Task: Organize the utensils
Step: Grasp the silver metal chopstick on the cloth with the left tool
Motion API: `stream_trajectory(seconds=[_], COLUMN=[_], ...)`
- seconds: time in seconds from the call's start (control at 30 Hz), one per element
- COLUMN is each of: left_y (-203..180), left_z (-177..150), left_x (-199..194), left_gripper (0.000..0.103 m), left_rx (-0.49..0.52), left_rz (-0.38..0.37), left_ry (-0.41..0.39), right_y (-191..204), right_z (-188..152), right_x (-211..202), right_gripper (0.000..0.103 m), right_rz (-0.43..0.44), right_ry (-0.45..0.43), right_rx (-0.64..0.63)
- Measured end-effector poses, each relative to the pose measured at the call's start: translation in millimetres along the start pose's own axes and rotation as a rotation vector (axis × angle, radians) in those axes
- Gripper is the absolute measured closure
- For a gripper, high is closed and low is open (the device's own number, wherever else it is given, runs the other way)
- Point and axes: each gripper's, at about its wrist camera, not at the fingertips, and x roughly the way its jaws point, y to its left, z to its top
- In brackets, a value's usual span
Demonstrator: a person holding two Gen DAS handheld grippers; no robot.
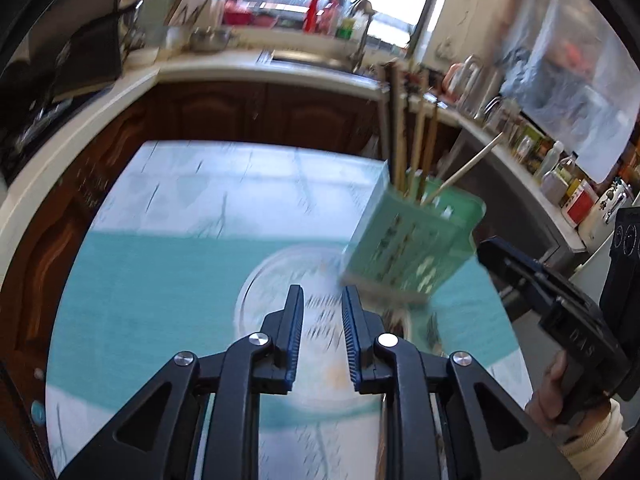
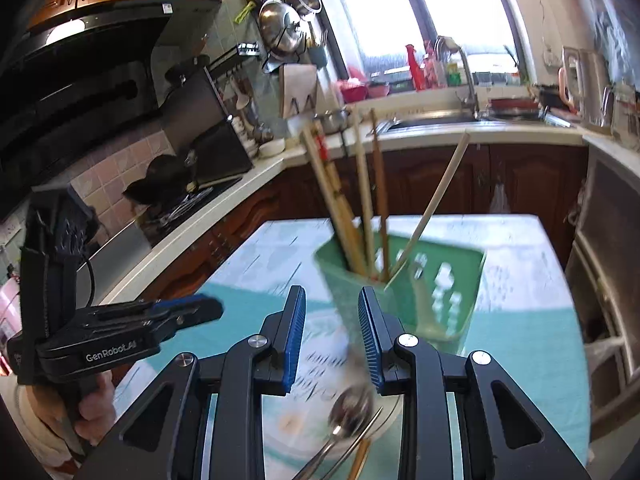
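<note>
From the left wrist view, the left hand-held gripper [image 1: 322, 292] points down at a surface [image 1: 160, 248] covered in a teal and white cloth. Its jaws stand a little apart with nothing between them. Under the tips lies a clear round plate [image 1: 260, 280], blurred. To the right of the plate stands a green utensil holder [image 1: 412, 240], with several chopsticks [image 1: 418, 140] rising from it, one pale stick leaning away to the right. At the far right edge the other device shows, held in a person's hand [image 1: 556, 392].

From the right wrist view, the right hand-held gripper [image 2: 331, 294] also has its jaws partly open and holds nothing. The green utensil holder [image 2: 432, 280] sits just beyond its right finger, with the chopsticks [image 2: 360, 200] standing in the near-left corner. Low in the picture, on the plate's rim [image 2: 394, 412], lie a metal spoon [image 2: 350, 408] and what looks like a wooden chopstick [image 2: 360, 460] beside it, both blurred and partly hidden by the gripper body. The left hand-held gripper [image 2: 208, 306] shows at the left, side-on, so its opening cannot be read from here.

Judging from this, the sorting is under way: some sticks are already in the holder, while the spoon and a stick wait on the plate. Both grippers seem to be between picks. The next move calls for lowering one open gripper over the spoon or the stick, closing on its handle, then lifting it and dropping it upright into the holder. The slim handles lying flat on the plate will need a careful, well-aligned pinch.
</note>
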Motion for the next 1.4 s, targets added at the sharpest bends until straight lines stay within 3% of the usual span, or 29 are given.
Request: stream_trajectory(seconds=[0.1, 0.27, 0.63, 0.87, 1.27, 1.4], left_y=[28, 69, 94, 91, 84, 75], left_z=[-23, -63, -133, -146, -162, -163], left_x=[-11, -31, -34, -31, -7, -1], left_gripper=[0.080, 0.065, 0.065, 0.065, 0.066, 0.066], left_rx=[-0.063, -0.135, -0.174, -0.170, -0.153, -0.117], left_rz=[0.031, 0.080, 0.056, 0.070, 0.152, 0.181], left_ry=[0.090, 0.200, 0.402, 0.454, 0.594, 0.602], right_y=[14, 40, 81, 106, 91, 87], right_z=[-15, -50, -102, -122, -129, -132], right_x=[-6, -9, -7, -13, -31, -30], right_gripper=[0.075, 0.075, 0.075, 0.075, 0.075, 0.075], right_rz=[0.008, 0.005, 0.014, 0.006, -0.007, 0.001], right_ry=[0.044, 0.147, 0.327, 0.364, 0.389, 0.398], right_rx=[0.004, 0.008, 0.046, -0.013, 0.028, 0.034])
